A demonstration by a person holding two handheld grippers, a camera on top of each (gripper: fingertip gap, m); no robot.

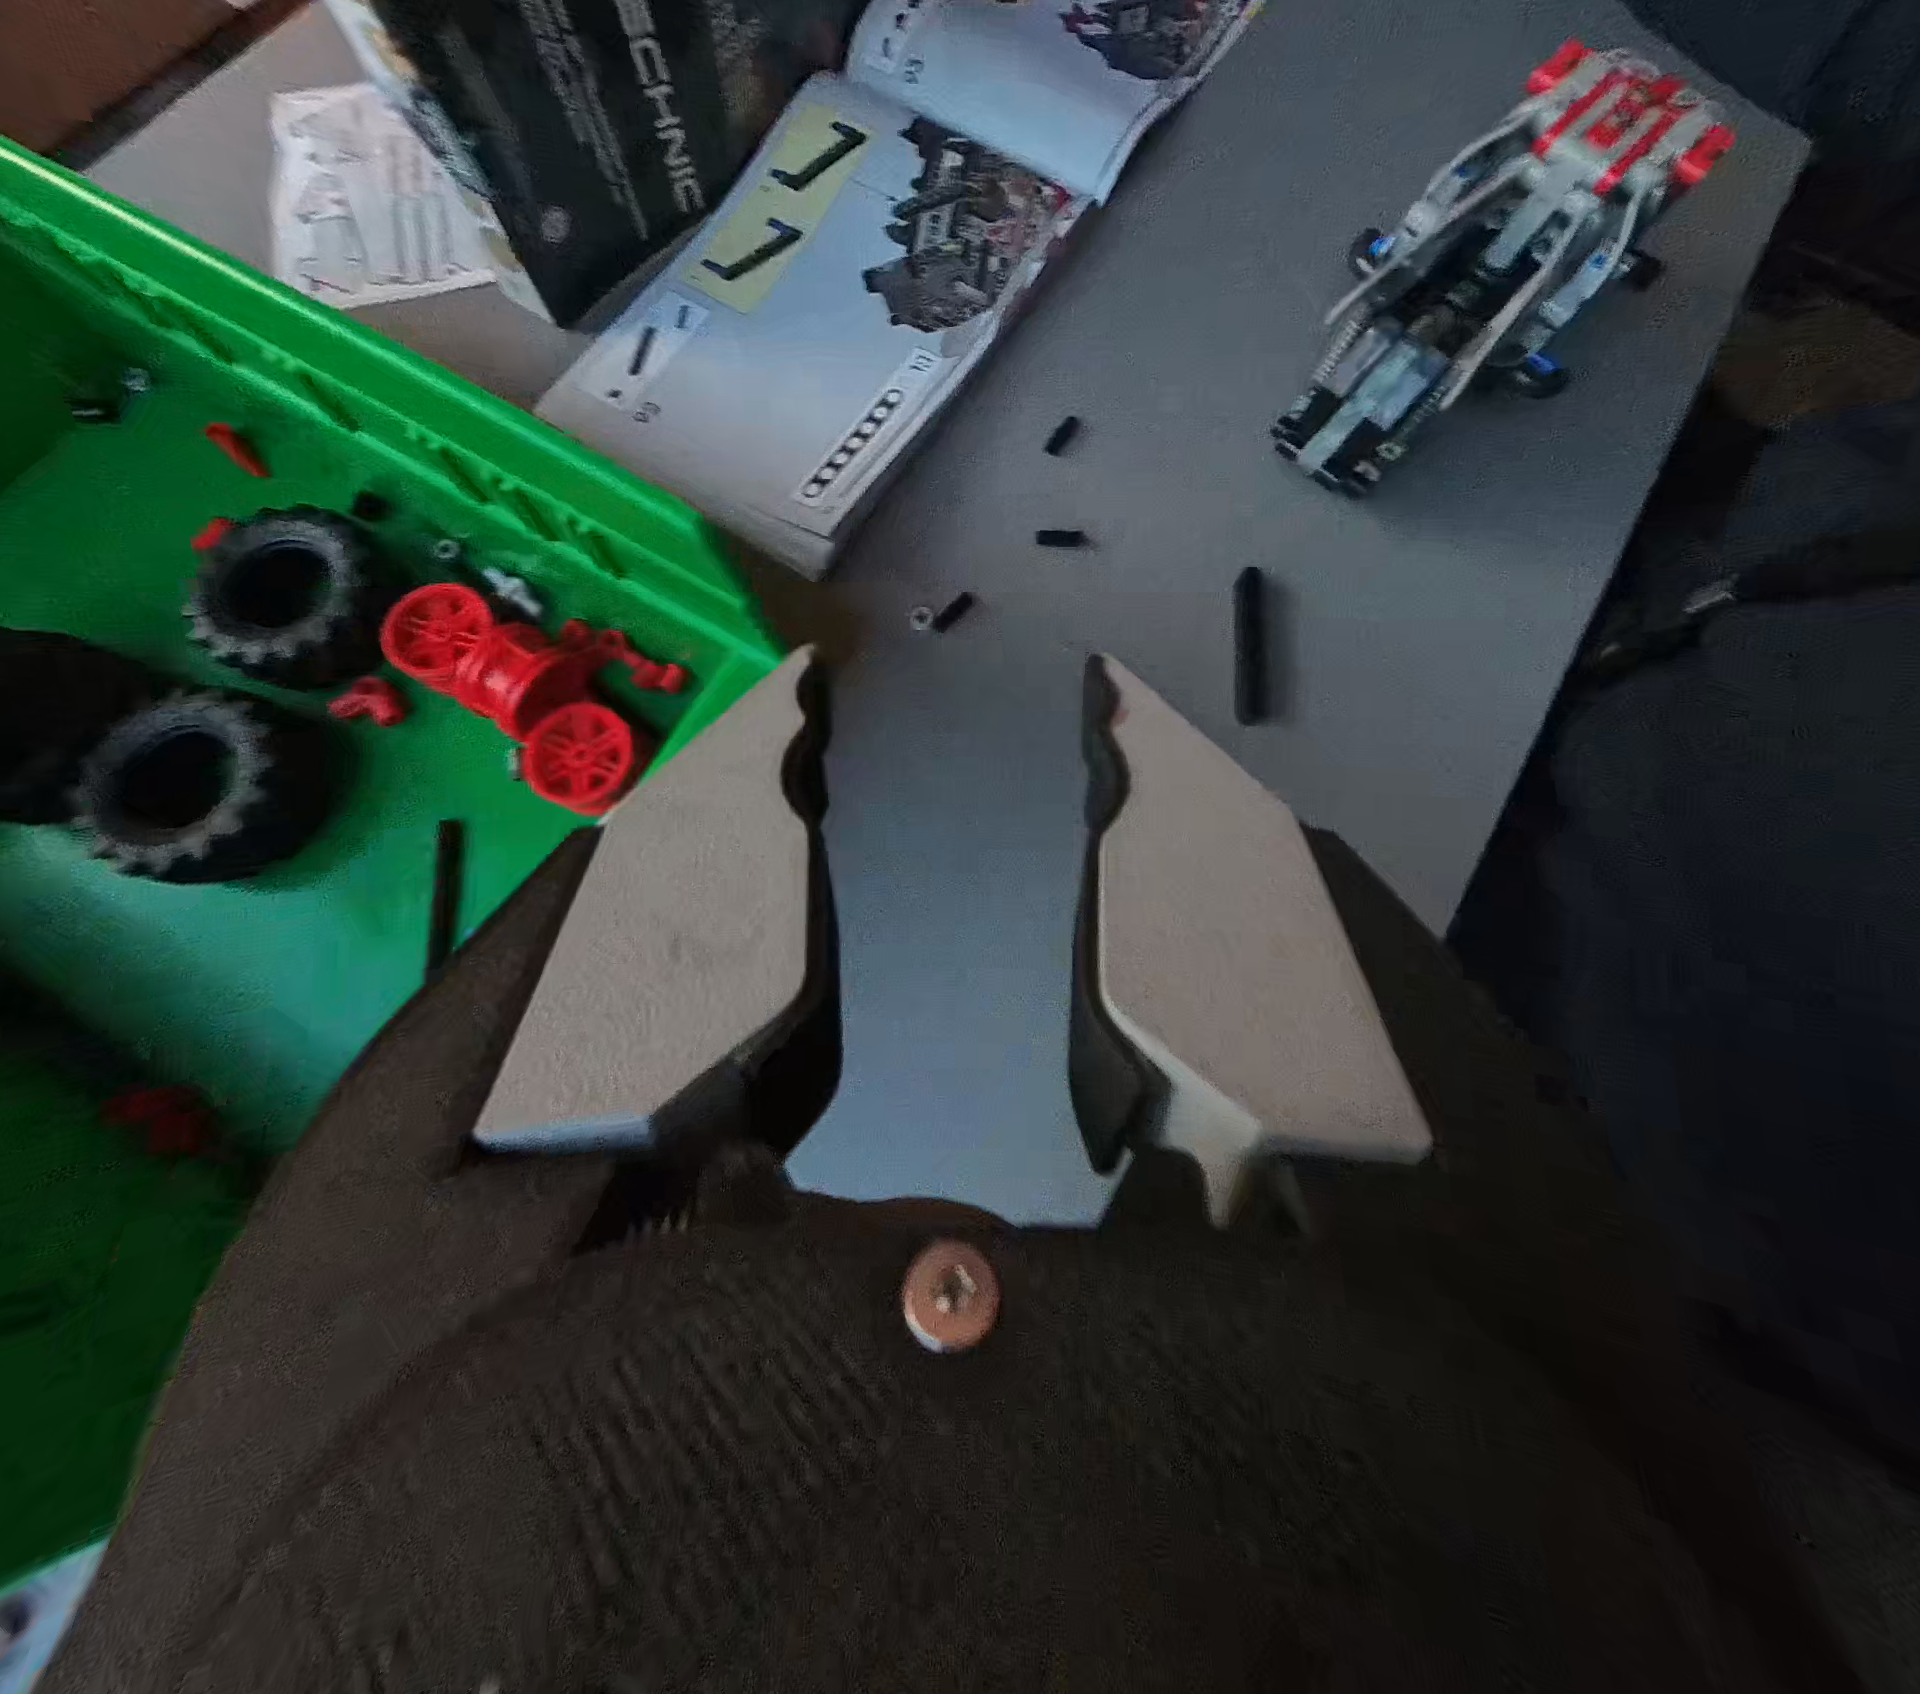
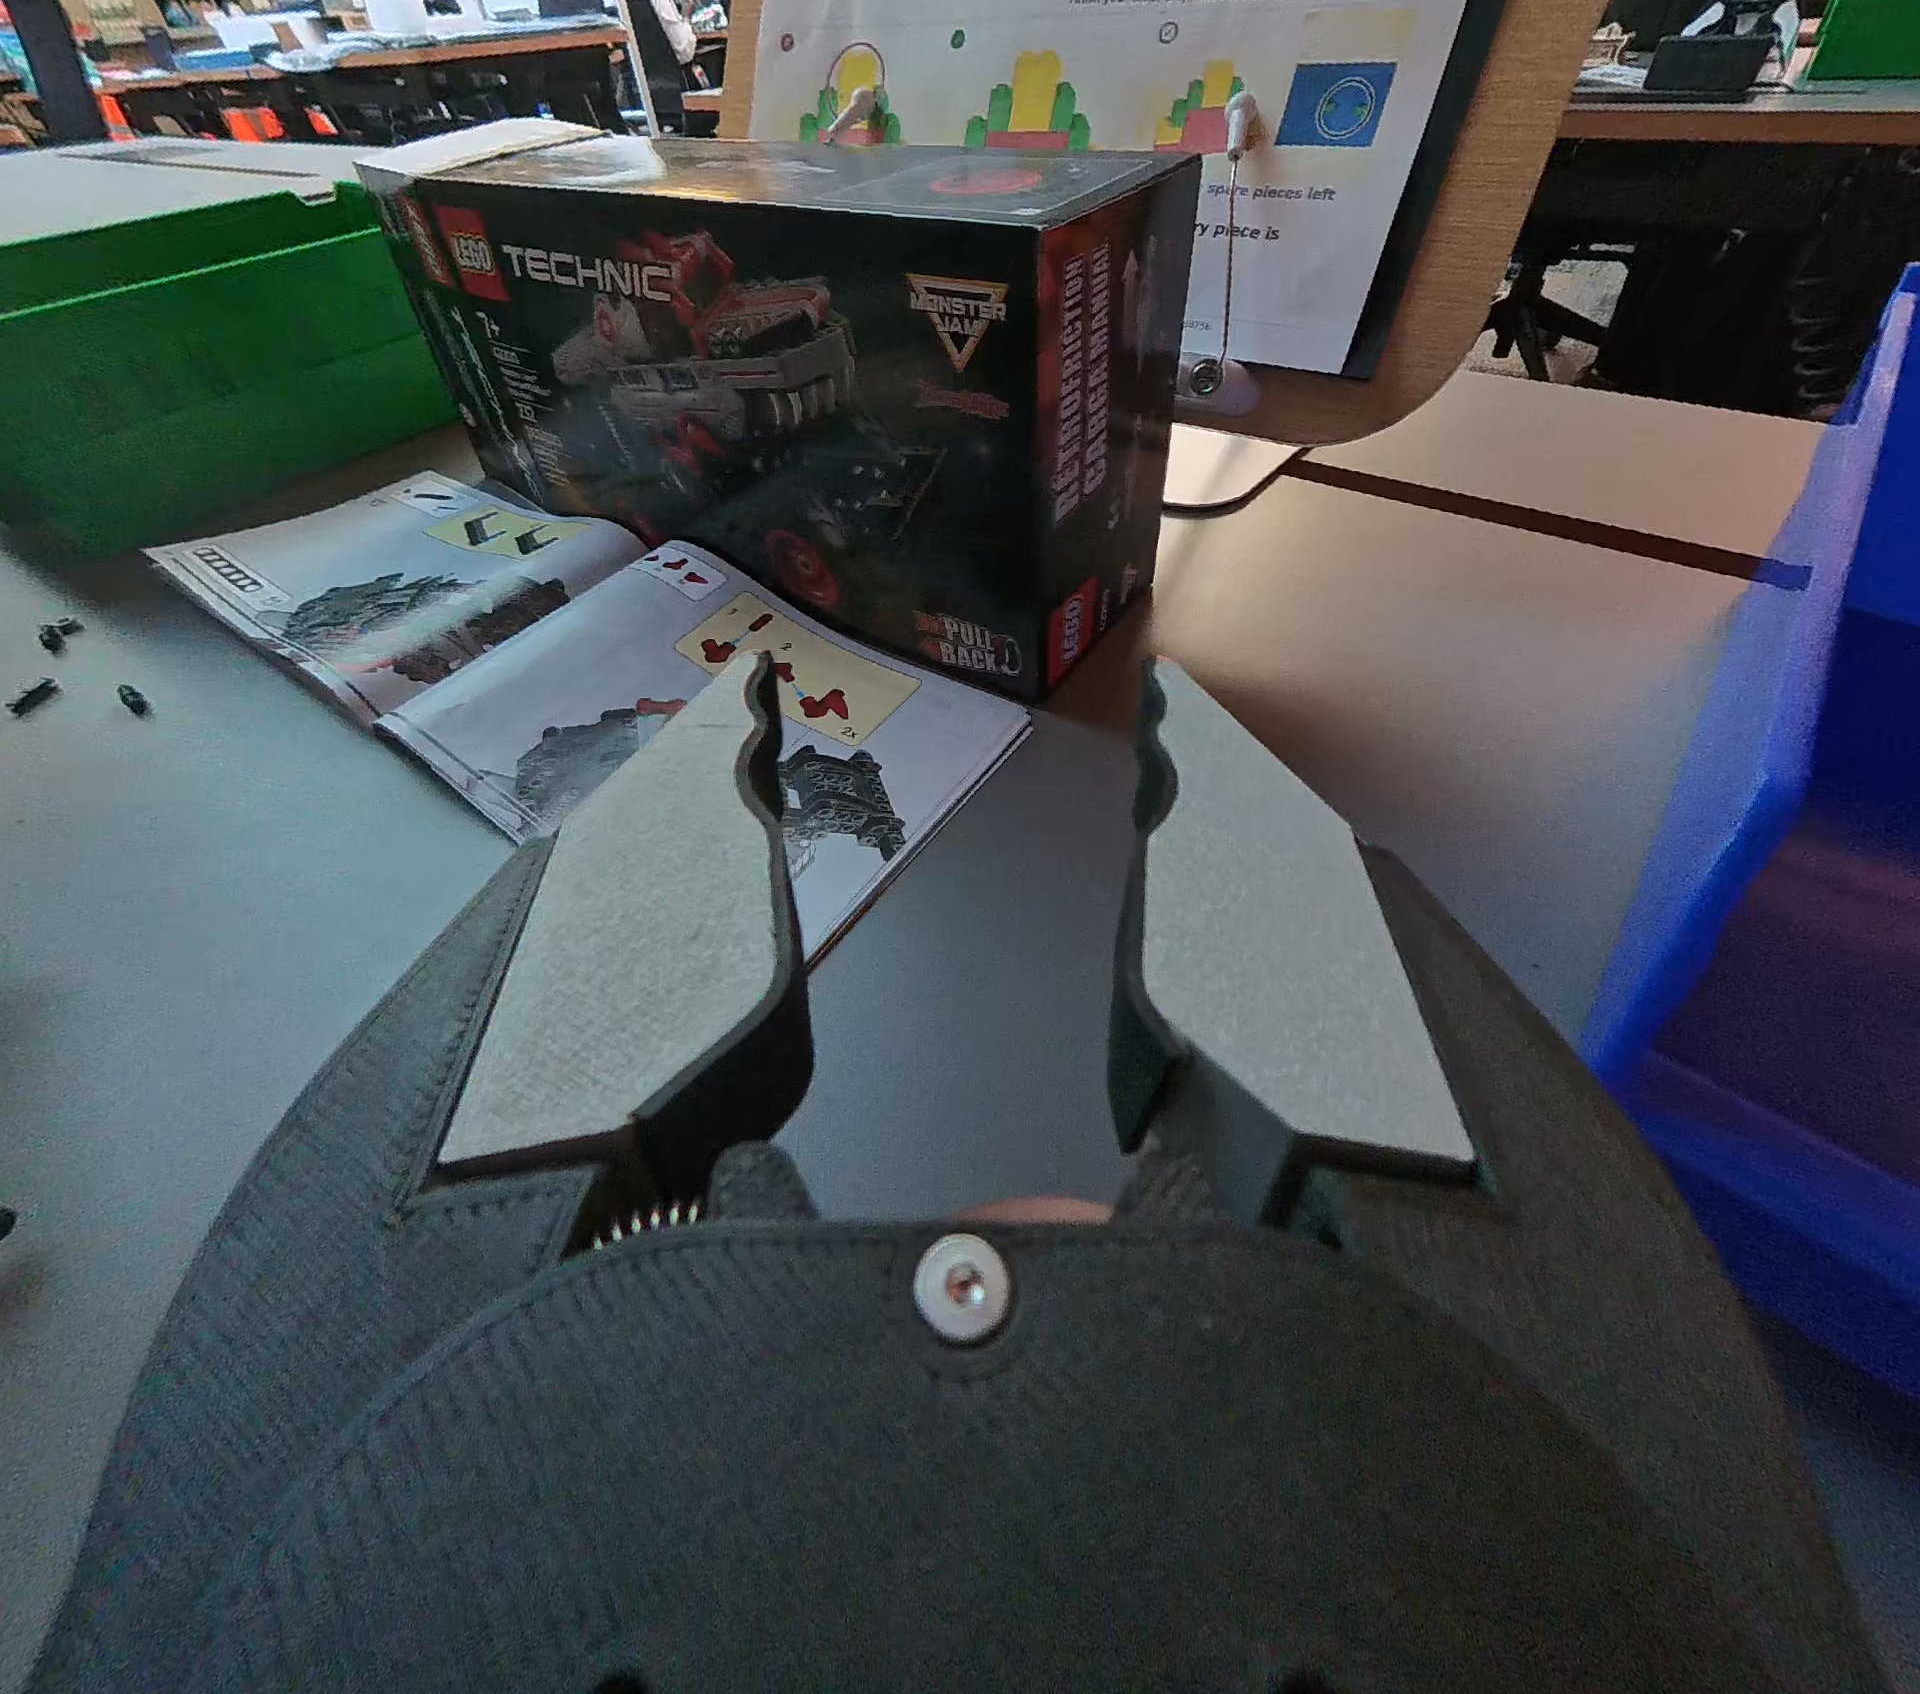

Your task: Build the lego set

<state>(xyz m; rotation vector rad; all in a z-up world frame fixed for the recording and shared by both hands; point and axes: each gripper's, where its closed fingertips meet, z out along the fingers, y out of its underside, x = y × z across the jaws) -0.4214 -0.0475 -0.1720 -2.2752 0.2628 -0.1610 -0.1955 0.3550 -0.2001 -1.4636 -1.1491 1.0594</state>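
My left gripper (image 1: 948,668) is open and empty above the grey table, beside the corner of a green bin (image 1: 343,356). The bin holds black tyres (image 1: 275,590), red wheels on an axle (image 1: 509,673) and small red and black parts. Several black pins (image 1: 1060,538) and a long black beam (image 1: 1250,645) lie on the table just beyond the fingertips. A part-built grey, red and black model (image 1: 1496,262) stands at the far right. My right gripper (image 2: 954,668) is open and empty, low over the table in front of the open instruction booklet (image 2: 582,657).
The black set box (image 2: 790,397) stands behind the booklet; it also shows in the left wrist view (image 1: 540,34). A blue bin (image 2: 1787,865) is at the right. An instruction board (image 2: 1143,34) stands behind the box. Loose black pins (image 2: 62,668) lie at the left. Tip to tip, the grippers are about 45 cm apart.
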